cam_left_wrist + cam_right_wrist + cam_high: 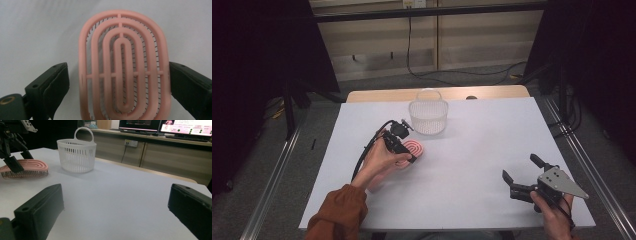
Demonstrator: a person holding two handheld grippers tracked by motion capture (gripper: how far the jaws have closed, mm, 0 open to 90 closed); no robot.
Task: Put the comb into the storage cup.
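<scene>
From above, your left gripper [404, 150] sits over the pink brush [414, 148] lying on the table [482, 145] just in front of the white basket [428, 116]. In its own view both jaws stand spread beside the brush, not clamping. Your right gripper [117, 212] hangs wide open, holding nothing.

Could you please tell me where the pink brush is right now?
In the high view, the pink brush lies left of table centre, just before the white basket, between the left gripper's open jaws.
</scene>
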